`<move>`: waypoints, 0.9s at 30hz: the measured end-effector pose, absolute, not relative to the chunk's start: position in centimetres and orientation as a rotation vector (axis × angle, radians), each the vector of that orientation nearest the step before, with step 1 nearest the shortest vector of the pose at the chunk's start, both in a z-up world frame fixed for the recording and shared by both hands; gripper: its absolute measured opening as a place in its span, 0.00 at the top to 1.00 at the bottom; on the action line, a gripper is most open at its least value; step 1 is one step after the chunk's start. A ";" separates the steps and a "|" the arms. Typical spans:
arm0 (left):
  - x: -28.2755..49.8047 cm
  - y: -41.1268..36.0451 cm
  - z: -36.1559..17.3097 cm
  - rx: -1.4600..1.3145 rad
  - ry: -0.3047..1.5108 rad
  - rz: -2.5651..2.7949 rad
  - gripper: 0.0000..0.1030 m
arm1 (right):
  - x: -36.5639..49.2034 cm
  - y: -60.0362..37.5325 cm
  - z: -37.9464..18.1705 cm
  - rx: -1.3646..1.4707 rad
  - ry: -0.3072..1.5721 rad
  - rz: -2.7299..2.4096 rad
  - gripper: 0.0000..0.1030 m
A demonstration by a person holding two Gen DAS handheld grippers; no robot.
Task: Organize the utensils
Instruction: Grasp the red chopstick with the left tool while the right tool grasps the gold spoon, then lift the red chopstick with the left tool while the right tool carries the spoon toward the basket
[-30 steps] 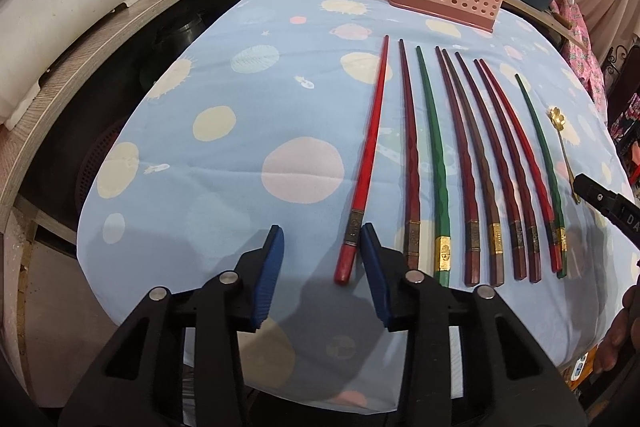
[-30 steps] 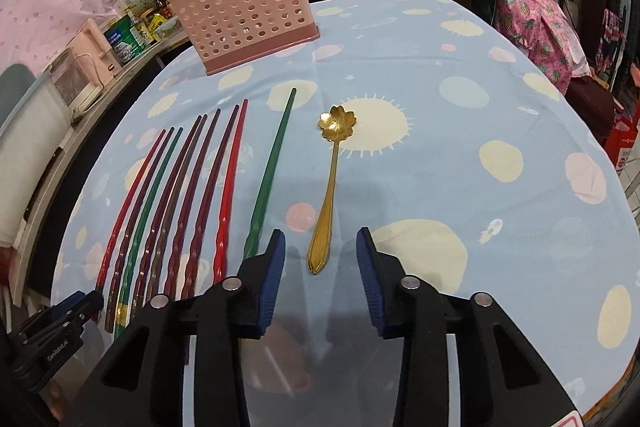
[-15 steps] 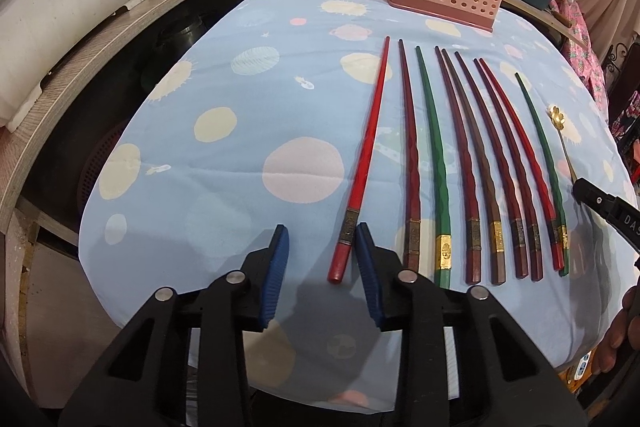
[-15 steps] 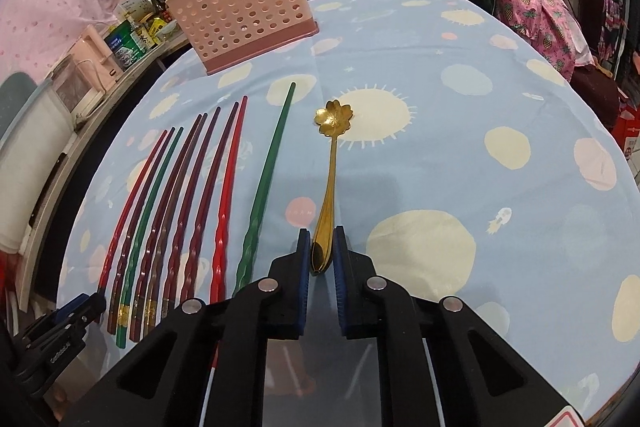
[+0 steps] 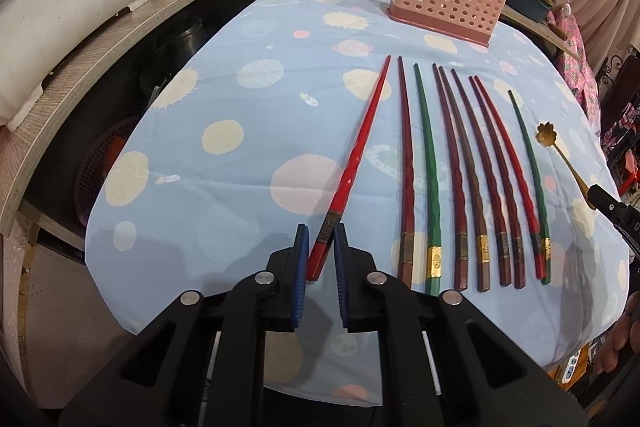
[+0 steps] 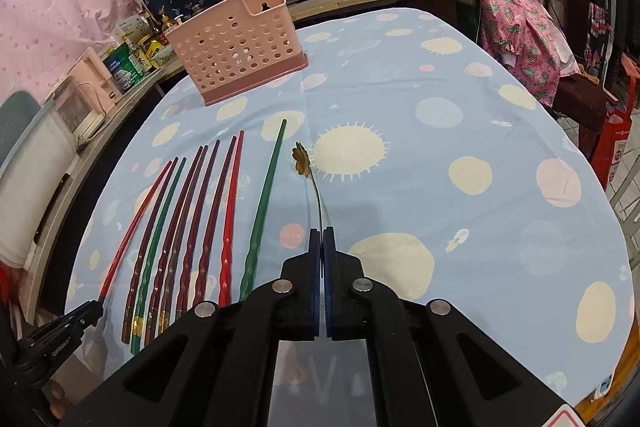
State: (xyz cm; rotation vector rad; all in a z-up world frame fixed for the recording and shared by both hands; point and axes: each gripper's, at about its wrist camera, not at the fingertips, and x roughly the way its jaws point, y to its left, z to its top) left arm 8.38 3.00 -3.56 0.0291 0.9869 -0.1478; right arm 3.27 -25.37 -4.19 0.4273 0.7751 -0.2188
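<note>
**Kid:** What have you got in your jaws?

**Me:** My left gripper [image 5: 320, 247] has just been closing, and now it pinches the thick end of the red chopstick [image 5: 356, 155]. The thin end lies on the table [image 5: 224, 187]. My right gripper [image 6: 322, 233] has just been closing too. It is squeezed tight on the handle of the gold spoon [image 6: 310, 179]. The flower end of the spoon sticks out in front, and it looks a bit off the cloth.

**Kid:** Where do they go?

**Me:** I think into the pink basket [image 6: 236, 47] at the far end of the table. It stands well apart from my jaws.

**Kid:** How do you do it well?

**Me:** Hold tight, because the ends are thin and could slip. Lift the red chopstick straight up so it does not bump the other chopsticks [image 5: 472, 171] beside it. Then tip each one so an end points down, and let go only when it is inside the basket.
</note>
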 end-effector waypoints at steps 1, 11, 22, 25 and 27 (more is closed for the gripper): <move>8.4 3.0 -3.3 0.026 0.981 -0.150 0.88 | 3.2 -25.5 -3.9 0.428 0.769 -0.220 0.98; 9.5 3.9 2.1 -0.006 0.871 -0.164 0.97 | 3.6 -26.8 0.2 0.391 0.685 -0.216 0.98; 11.5 3.6 5.8 0.007 0.800 -0.184 0.90 | 4.0 -28.1 3.0 0.388 0.627 -0.215 0.98; 11.4 4.0 3.2 0.006 0.856 -0.199 0.54 | 3.8 -27.8 2.9 0.395 0.629 -0.203 0.98; 11.3 4.4 1.1 0.007 0.883 -0.192 0.51 | 3.7 -27.5 2.9 0.397 0.633 -0.195 0.98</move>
